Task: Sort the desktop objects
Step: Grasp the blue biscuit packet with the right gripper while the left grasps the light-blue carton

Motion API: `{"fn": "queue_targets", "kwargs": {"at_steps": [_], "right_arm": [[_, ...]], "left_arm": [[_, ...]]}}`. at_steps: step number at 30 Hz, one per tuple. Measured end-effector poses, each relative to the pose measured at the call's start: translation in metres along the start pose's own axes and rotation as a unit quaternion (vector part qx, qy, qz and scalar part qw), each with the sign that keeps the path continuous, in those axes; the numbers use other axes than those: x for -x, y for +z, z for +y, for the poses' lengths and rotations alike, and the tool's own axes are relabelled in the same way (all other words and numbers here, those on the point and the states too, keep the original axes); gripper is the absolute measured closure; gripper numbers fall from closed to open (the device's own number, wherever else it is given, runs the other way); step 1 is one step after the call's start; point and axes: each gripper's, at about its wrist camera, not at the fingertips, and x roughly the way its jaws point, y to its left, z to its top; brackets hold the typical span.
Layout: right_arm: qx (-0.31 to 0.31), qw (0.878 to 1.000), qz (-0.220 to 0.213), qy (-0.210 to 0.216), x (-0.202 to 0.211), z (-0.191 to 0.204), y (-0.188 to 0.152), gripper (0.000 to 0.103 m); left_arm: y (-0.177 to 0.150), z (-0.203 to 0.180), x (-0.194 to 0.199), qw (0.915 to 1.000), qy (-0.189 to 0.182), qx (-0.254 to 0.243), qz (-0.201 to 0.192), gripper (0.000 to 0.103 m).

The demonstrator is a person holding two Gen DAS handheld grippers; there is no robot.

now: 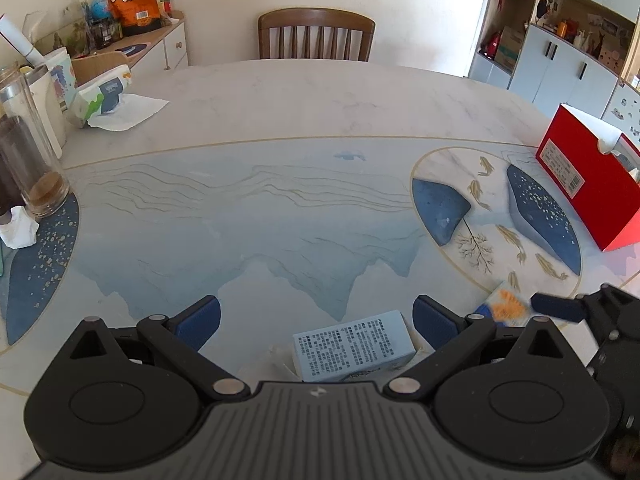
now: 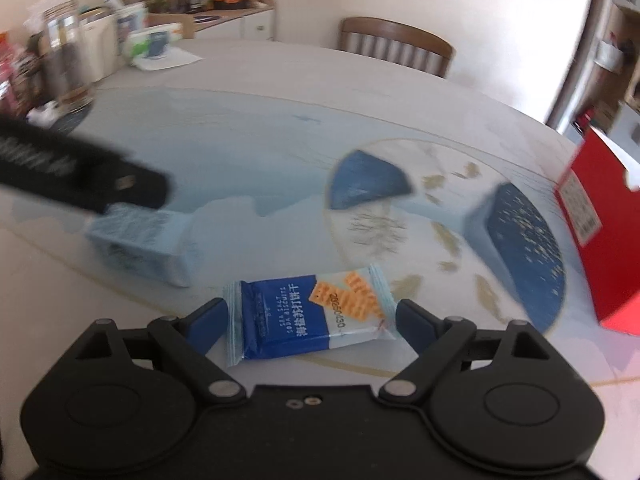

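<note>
Blue biscuit packet [image 2: 310, 316] between open right gripper [image 2: 310, 322] fingers.

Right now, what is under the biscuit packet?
The biscuit packet lies flat on the patterned table, between the open right gripper's fingers. Whatever is beneath the wrapper is covered.

Your table [image 1: 320, 100] is a pale marble-look top with a blue mountain print and a round fish motif. On it near you lie a light blue box [image 1: 354, 346] and, just to its right, a blue-and-orange biscuit packet [image 2: 308, 314]. At the right edge stands a red box [image 1: 592, 184]. Over on the left you have a tall glass jar [image 1: 30, 152], a crumpled tissue [image 1: 18, 228] beside it, and farther back a tissue pack [image 1: 104, 94] with a loose sheet
</note>
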Motion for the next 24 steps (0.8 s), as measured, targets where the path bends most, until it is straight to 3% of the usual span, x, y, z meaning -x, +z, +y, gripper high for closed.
{"fn": "queue_targets", "kwargs": {"at_steps": [14,24], "right_arm": [[-0.075,0.995,0.012,-0.067,-0.009,-0.078,-0.008,0.012],[-0.104,0.993,0.016,-0.062,-0.004,-0.099,-0.007,0.012]], "left_arm": [[-0.009,-0.015,-0.003,0.9995,-0.006,-0.032,0.003,0.0],[-0.023,-0.019,-0.02,0.9983,0.019,-0.051,0.022,0.0]]}}
